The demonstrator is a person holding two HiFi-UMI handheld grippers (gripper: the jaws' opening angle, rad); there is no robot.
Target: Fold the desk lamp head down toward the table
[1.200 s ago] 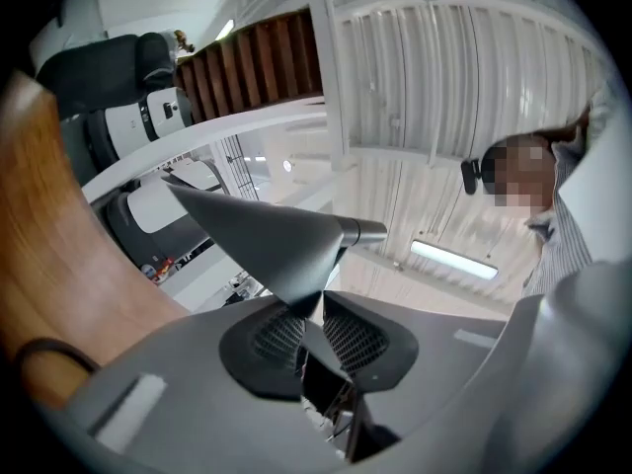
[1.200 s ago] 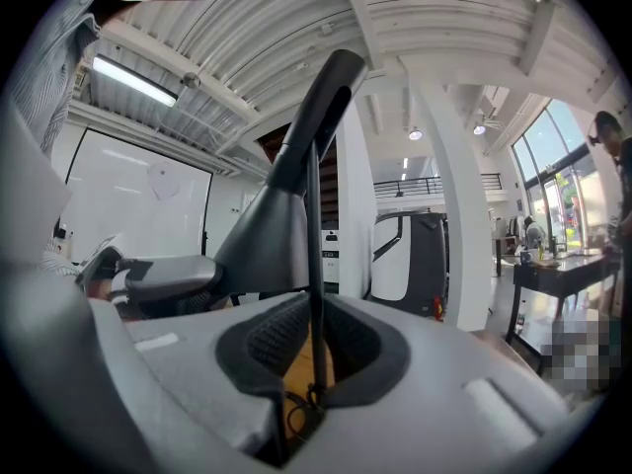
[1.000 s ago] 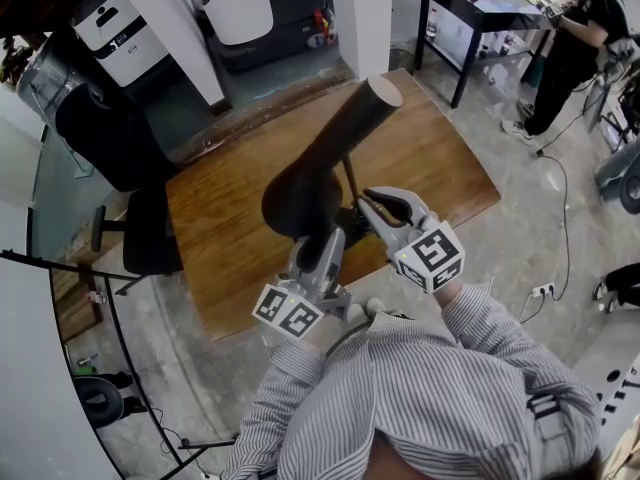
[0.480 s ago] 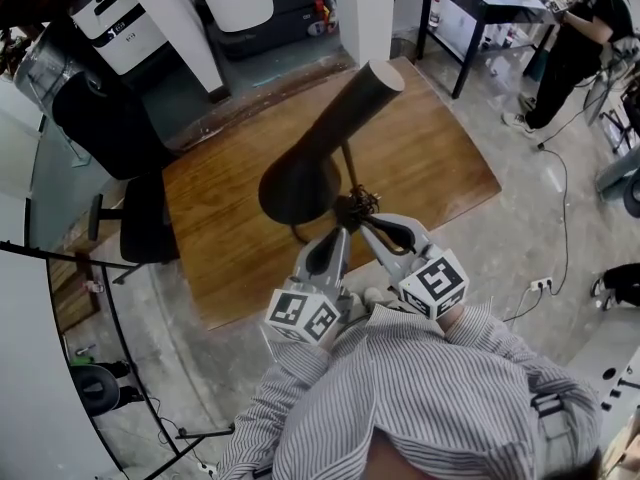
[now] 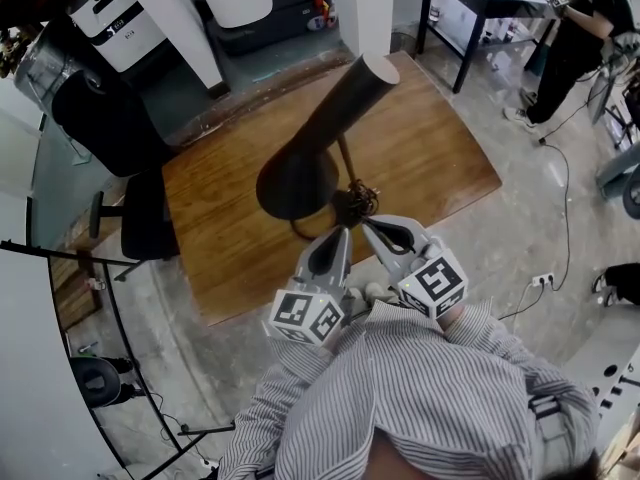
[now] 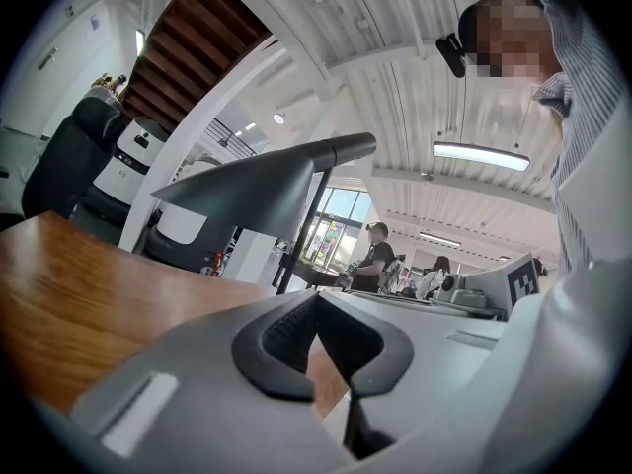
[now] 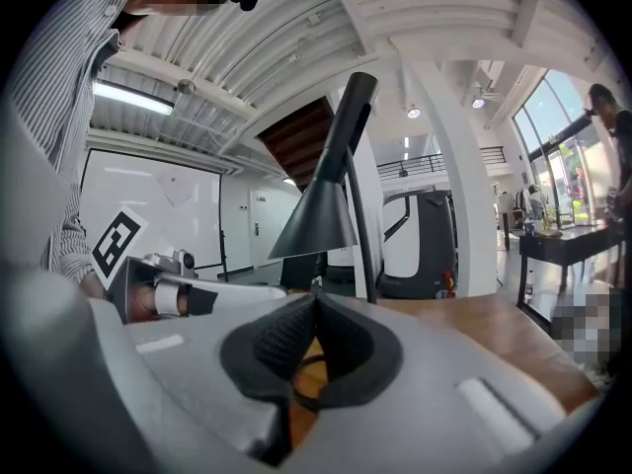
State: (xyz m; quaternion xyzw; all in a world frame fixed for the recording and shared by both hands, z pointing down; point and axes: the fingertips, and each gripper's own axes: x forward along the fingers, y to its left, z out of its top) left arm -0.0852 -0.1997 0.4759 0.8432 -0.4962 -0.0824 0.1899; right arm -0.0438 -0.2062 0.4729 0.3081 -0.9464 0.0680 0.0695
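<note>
Jaws of the left gripper (image 6: 316, 302): pressed together, nothing between them, bare wood beyond the tips. Jaws of the right gripper (image 7: 314, 302): also meeting at the tips, empty. A dark coil of cable (image 5: 355, 203) lies on the wood just past them. Both grippers sit side by side at the near edge of the wooden surface (image 5: 430, 158), pointing roughly level toward the foot of the desk lamp (image 5: 310, 158). Neither holds any part of it.

A thin stem (image 5: 345, 163) stands up from the surface. The lamp head (image 5: 325, 128), a long dark cone, sits tilted on top with its wide mouth low and near and its narrow end high and away. It is not folded down yet.

Handling, my estimate: the shade is rigid, smooth and tapered, so it is likely slippery. The joint is probably stiff and the stem slender, so the lamp could tip. Best hold is the narrow end of the cone, with the other gripper steadying the stem. The jaws must open first.
</note>
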